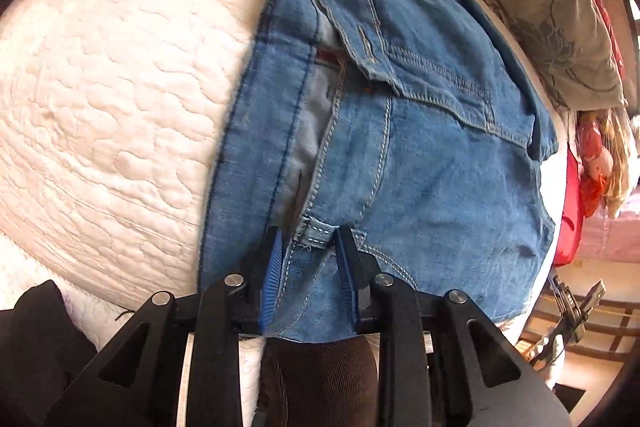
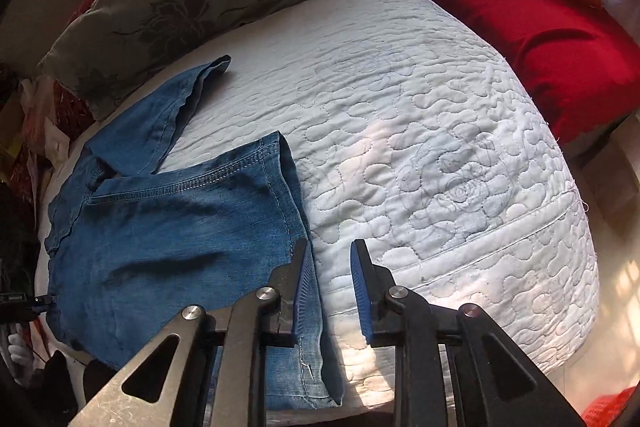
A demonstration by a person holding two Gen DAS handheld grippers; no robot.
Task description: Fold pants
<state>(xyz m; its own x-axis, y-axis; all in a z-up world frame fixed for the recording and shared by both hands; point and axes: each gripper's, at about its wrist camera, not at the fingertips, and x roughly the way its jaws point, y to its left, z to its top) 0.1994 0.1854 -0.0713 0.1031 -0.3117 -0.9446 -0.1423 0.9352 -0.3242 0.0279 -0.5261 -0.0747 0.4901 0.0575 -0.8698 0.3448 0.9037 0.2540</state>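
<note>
Left gripper (image 1: 310, 251) steeply down, straddling jeans (image 1: 400, 147) waistband
</note>
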